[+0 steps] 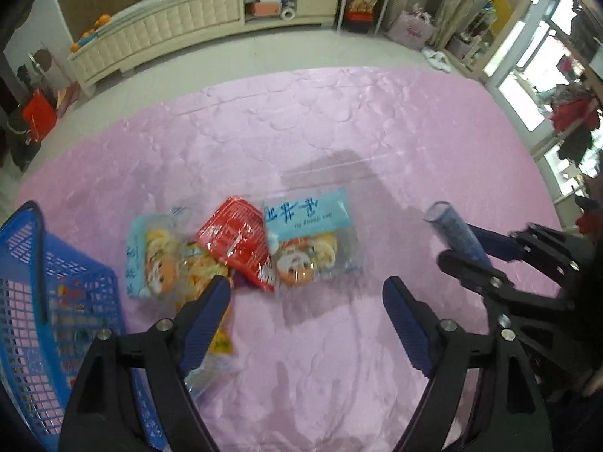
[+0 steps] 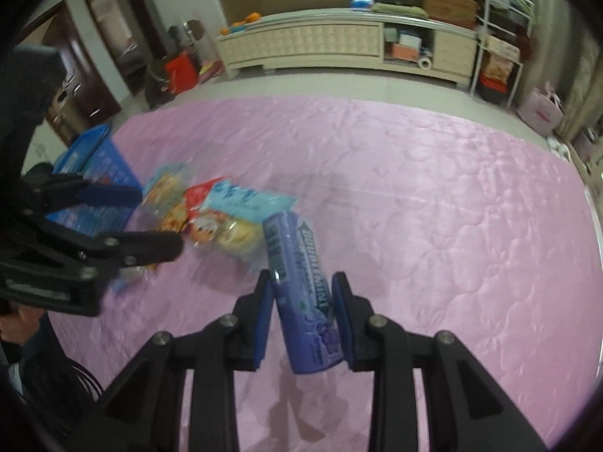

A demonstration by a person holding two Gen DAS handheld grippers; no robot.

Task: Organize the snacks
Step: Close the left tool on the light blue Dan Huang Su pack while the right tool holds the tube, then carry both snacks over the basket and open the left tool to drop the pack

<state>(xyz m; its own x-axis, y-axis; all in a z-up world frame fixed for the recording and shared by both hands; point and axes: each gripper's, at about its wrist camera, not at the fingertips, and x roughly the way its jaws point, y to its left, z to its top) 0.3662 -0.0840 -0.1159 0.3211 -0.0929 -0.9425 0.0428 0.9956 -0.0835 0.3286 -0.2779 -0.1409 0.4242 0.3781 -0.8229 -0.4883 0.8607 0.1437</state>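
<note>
Overhead, the right gripper (image 2: 301, 301) tilts downward pinching a purple cylindrical mint tube (image 2: 301, 293), while the left gripper (image 1: 305, 293) hangs spread above the snack packets (image 1: 241, 248).

Soft daylight from right-hand windows (image 1: 527, 86), motion blur, dark fisheye corners.

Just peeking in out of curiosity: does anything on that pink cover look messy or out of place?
Yes. The snack packets lie in a loose overlapping heap on the pink cover, outside the blue basket beside them. One purple tube is off the cover, clamped tilted in the right gripper.
</note>
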